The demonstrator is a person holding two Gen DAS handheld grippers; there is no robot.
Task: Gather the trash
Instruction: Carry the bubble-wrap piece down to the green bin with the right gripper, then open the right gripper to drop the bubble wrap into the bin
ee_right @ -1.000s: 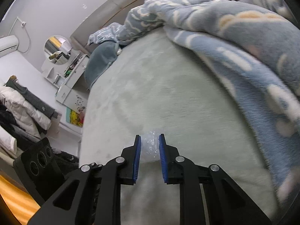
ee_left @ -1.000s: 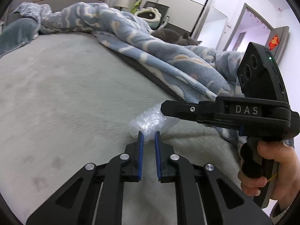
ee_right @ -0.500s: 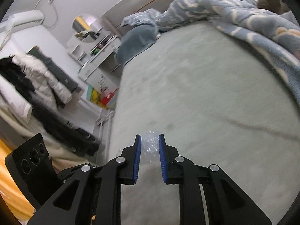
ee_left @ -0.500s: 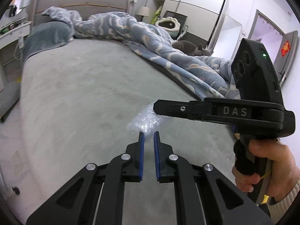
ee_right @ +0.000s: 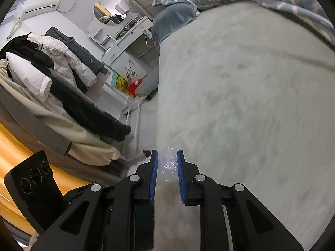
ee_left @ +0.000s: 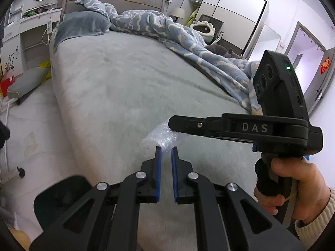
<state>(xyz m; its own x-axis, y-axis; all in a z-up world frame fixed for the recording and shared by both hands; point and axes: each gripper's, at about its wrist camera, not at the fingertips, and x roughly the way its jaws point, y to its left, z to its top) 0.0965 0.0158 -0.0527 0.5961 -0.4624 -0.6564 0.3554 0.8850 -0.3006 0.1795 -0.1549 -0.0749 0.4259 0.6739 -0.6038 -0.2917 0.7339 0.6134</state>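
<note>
A crumpled piece of clear bubble wrap (ee_right: 167, 162) sits between the blue pads of my right gripper (ee_right: 166, 156), which is shut on it and holds it above the bed's near edge. In the left wrist view the same bubble wrap (ee_left: 160, 136) hangs from the right gripper's tip (ee_left: 173, 123), just ahead of my left gripper (ee_left: 165, 149). The left gripper's jaws stand nearly closed with a narrow gap and nothing between them.
A grey bed (ee_left: 129, 79) fills the middle, with a blue patterned blanket (ee_left: 188, 39) along its far side and a grey cat (ee_left: 222, 50) behind it. A dark bin rim (ee_left: 60, 200) shows at lower left. Clothes (ee_right: 62, 79) hang on a rack beside the bed.
Both grippers have pulled back from the bed toward its near-left edge, the right one carrying the bubble wrap. The floor, dresser and a dark bin have come into view.
</note>
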